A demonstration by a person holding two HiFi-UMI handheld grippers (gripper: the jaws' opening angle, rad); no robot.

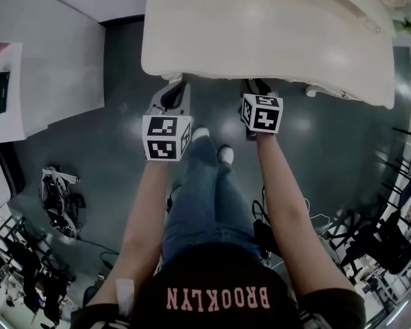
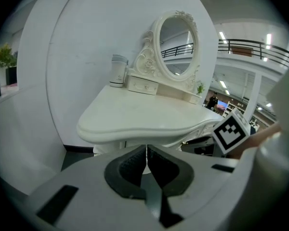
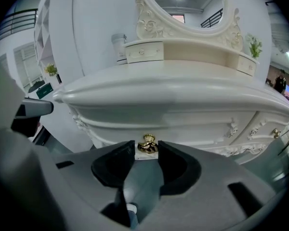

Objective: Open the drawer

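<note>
A white dressing table [image 1: 260,33] stands in front of me, and in the right gripper view its carved drawer front [image 3: 183,124] carries a gold knob [image 3: 147,143]. My right gripper [image 3: 146,148] is open, its jaws standing either side of that knob without pressing it. In the head view the right gripper [image 1: 255,88] reaches under the tabletop's front edge. My left gripper [image 2: 146,150] is shut on nothing, hanging before the table's left front edge [image 2: 135,129]. From the head view the left gripper [image 1: 172,94] sits beside the right one, a little lower in the picture.
On the tabletop stand an oval mirror [image 2: 176,44], small ornamental drawers [image 3: 143,51], a white canister [image 2: 118,71] and a small plant [image 3: 254,47]. A white desk [image 1: 27,81] lies left. Gear [image 1: 58,197] sits on the dark floor. The person's shoes [image 1: 205,134] are near the table.
</note>
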